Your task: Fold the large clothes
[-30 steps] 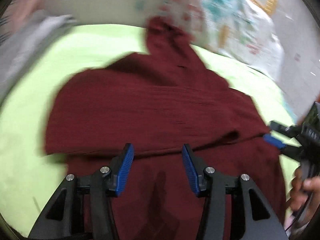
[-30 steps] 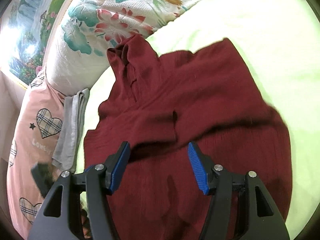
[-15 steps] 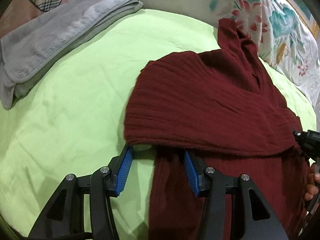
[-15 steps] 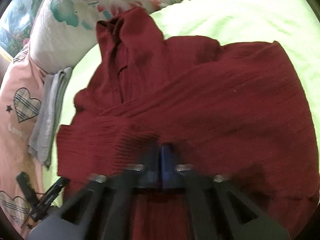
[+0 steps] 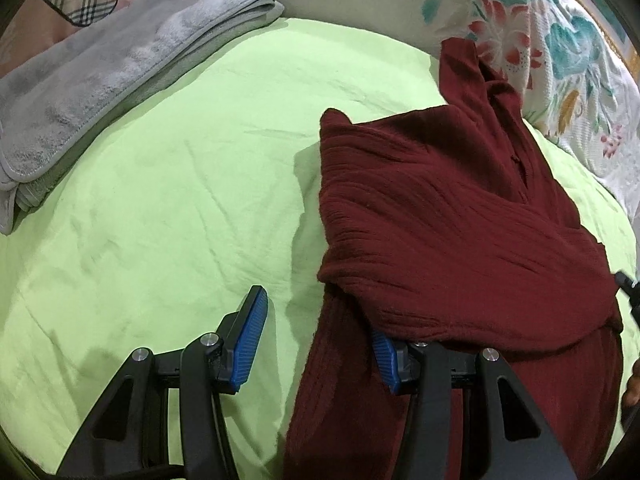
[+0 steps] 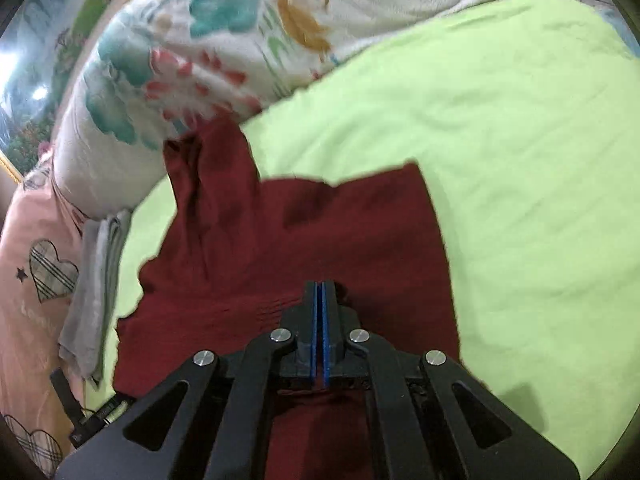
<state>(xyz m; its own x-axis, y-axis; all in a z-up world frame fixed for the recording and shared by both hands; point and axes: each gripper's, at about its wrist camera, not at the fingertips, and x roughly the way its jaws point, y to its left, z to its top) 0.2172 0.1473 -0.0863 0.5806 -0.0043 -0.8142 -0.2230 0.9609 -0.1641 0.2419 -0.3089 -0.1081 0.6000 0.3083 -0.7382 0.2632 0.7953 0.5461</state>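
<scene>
A dark red ribbed garment (image 5: 452,224) lies partly folded on the light green bed sheet (image 5: 168,184). My left gripper (image 5: 316,336) is open at the garment's left edge. Its right finger is tucked under the folded-over layer and its left finger stands over bare sheet. In the right wrist view the garment (image 6: 304,248) fills the middle. My right gripper (image 6: 320,300) is shut on a fold of the red cloth near its lower middle. The garment's neck end points toward the floral pillow.
A folded grey towel (image 5: 112,64) lies at the far left of the bed and also shows in the right wrist view (image 6: 96,280). A floral pillow (image 6: 208,48) and a pink heart-print pillow (image 6: 36,288) line the head of the bed. Bare green sheet (image 6: 520,160) lies to the right.
My right gripper has closed on the red cloth and pulled it. My left gripper has shifted left, from over the garment's middle to its left edge, still open.
</scene>
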